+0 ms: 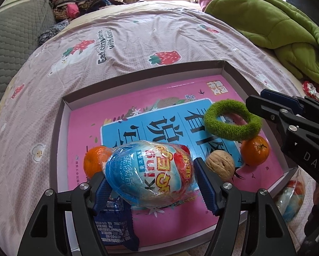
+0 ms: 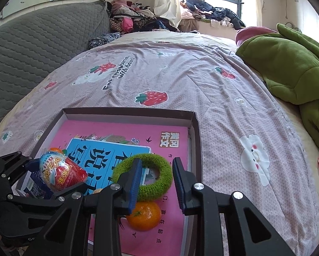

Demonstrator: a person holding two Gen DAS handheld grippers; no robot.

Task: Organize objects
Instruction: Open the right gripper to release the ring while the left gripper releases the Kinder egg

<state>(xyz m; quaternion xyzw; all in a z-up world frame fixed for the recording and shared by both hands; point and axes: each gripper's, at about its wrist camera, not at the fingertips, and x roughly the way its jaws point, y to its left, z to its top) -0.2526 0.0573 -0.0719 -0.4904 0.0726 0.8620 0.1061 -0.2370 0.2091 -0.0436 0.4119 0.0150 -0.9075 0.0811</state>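
A shallow cardboard box (image 1: 138, 69) lies on the bed with a pink book (image 1: 159, 98) inside. My left gripper (image 1: 153, 183) is open around a wrapped toy egg (image 1: 150, 170), which rests over the book; the egg also shows in the right wrist view (image 2: 61, 173). On the book lie a green ring (image 1: 233, 119), a walnut (image 1: 220, 165), and two oranges (image 1: 254, 150) (image 1: 94, 160). My right gripper (image 2: 157, 181) is open just above the green ring (image 2: 157, 181), with an orange (image 2: 144, 216) below it.
A blue snack packet (image 1: 114, 228) lies by the left fingers. Another wrapped egg (image 1: 291, 200) lies outside the box's right edge. A green blanket (image 2: 287, 70) lies at the right, a grey quilted cushion (image 2: 31, 51) at the left, and clothes (image 2: 133, 19) are piled at the back.
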